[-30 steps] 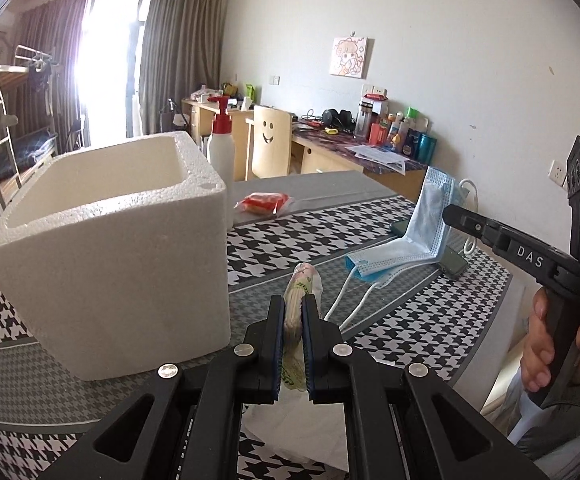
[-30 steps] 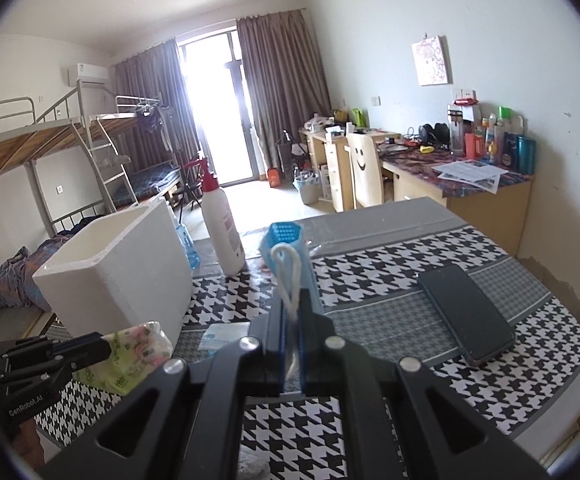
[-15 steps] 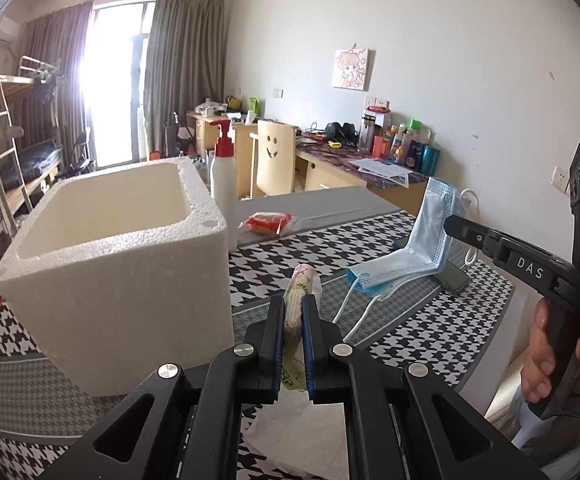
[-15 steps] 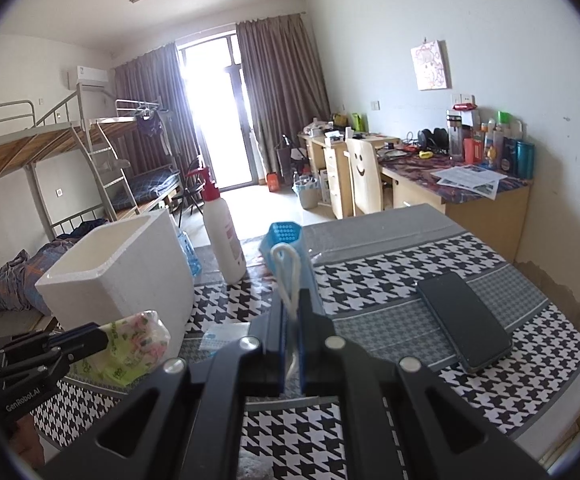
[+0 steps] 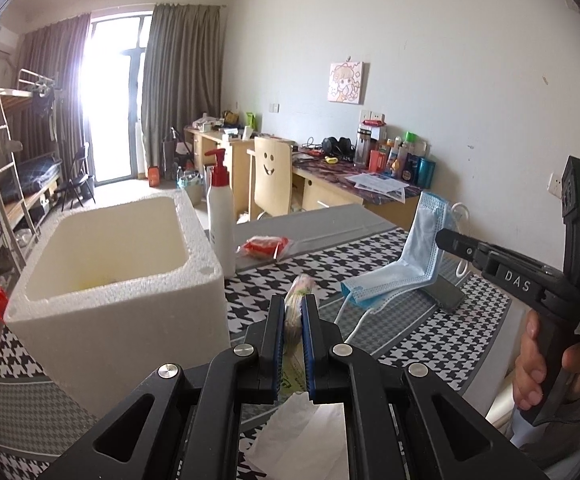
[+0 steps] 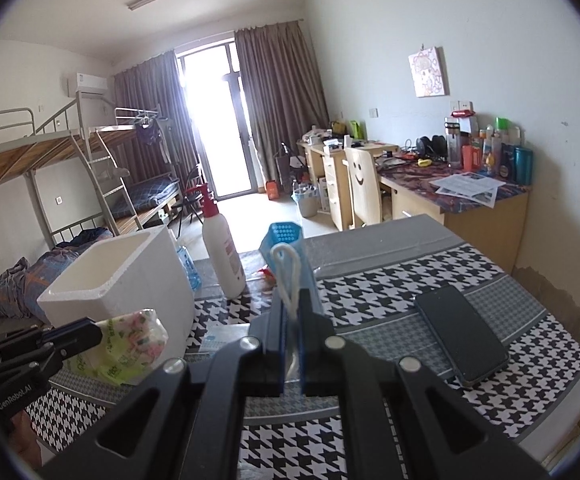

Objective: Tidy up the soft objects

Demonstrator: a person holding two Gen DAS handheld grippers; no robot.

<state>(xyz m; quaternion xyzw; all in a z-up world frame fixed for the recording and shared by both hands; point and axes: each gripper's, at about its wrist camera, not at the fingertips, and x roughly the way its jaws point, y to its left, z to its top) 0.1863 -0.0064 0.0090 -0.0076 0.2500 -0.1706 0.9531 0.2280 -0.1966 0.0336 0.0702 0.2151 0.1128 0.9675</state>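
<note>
My left gripper (image 5: pixel 293 312) is shut on a green patterned tissue pack (image 5: pixel 297 300) and holds it above the table, just right of the white foam box (image 5: pixel 122 280). The pack also shows in the right wrist view (image 6: pixel 130 344). My right gripper (image 6: pixel 291 304) is shut on a blue face mask (image 6: pixel 284 240), which hangs from its fingers in the left wrist view (image 5: pixel 405 264). The foam box (image 6: pixel 130 280) is open on top and looks empty.
A white pump bottle with a red top (image 5: pixel 221 216) stands behind the box. A red packet (image 5: pixel 264 246) lies on the houndstooth table (image 5: pixel 429 340). A dark phone (image 6: pixel 461 334) lies at the right. A loose white tissue (image 5: pixel 305 436) lies under my left gripper.
My left gripper has risen with the tissue pack, so the inside of the foam box now shows. The right gripper with the mask has barely moved.
</note>
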